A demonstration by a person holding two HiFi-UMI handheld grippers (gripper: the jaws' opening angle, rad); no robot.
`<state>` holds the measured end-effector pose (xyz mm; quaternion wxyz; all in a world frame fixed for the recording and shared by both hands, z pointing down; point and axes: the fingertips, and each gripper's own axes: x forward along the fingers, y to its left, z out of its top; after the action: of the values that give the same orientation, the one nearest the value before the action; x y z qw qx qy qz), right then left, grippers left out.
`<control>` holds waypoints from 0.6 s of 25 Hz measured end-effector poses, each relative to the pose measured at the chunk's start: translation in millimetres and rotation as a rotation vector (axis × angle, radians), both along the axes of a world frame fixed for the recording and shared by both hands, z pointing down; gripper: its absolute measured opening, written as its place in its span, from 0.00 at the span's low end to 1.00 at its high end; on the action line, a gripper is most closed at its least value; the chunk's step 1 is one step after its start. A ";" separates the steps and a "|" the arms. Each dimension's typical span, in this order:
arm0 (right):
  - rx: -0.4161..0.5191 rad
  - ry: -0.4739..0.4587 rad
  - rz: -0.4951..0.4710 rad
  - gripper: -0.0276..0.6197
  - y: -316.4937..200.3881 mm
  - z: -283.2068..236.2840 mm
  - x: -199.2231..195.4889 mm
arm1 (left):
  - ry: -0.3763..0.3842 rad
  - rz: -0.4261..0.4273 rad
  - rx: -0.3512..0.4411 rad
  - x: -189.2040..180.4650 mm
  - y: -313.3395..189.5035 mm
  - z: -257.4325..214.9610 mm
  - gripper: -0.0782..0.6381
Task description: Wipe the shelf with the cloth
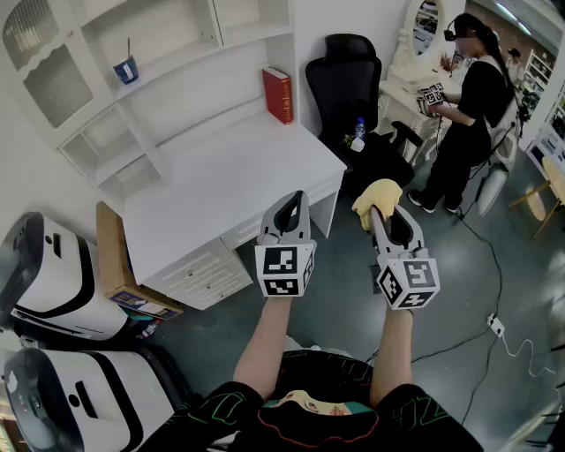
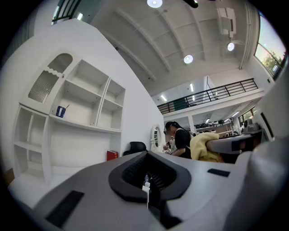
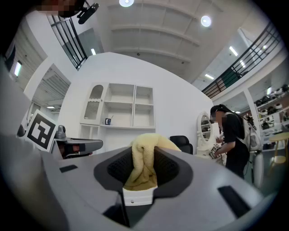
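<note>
- We see the right gripper (image 1: pixel 380 214) clamped on the yellow cloth (image 1: pixel 377 194). A bunched fold is pinched between its jaws, and the rest bulges out past the tips.
- In the right gripper view the cloth fills the gap between the two dark pads (image 3: pixel 169 168) and rises above them.
- The left gripper (image 1: pixel 295 203) has its jaws closed together, with only a thin seam between them and nothing held.
- Both grippers are held up in the air side by side, near each other but not touching, with their marker cubes towards us.
- In the head view the left gripper shows over the front edge of the white tabletop (image 1: pixel 221 181). The right gripper and the cloth show just past the tabletop's right corner, over the dark floor (image 1: pixel 459 265).
- The cloth is well apart from the shelf (image 1: pixel 190 71), which is part of the white unit standing at the back of the tabletop.
- A blue cup (image 1: pixel 126 70) stands on that shelf towards its left. A red book (image 1: pixel 277 94) stands upright on the tabletop at the unit's right end.
- A black office chair (image 1: pixel 344 84) stands to the right of the tabletop, with a water bottle (image 1: pixel 358 132) near it.
- Further right, a person (image 1: pixel 477 106) stands by a white dressing table with an oval mirror (image 1: pixel 425 26).
</note>
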<state>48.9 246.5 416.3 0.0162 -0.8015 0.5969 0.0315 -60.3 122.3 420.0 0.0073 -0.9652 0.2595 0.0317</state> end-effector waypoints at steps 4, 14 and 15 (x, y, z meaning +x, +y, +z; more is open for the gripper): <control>0.010 -0.001 -0.012 0.23 2.5 0.1 -4.4 | 0.000 -0.008 -0.002 -3.4 0.8 -0.8 0.11; 0.007 -0.053 -0.001 0.23 7.2 3.4 17.4 | 0.005 -0.003 0.016 8.9 1.6 -7.7 0.11; 0.005 -0.056 0.001 0.23 7.5 4.1 20.4 | 0.004 -0.002 0.020 10.7 1.6 -8.5 0.11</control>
<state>69.3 254.0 420.4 0.0350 -0.8023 0.5958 0.0108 -49.6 123.9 411.5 0.0164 -0.9647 0.2603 0.0363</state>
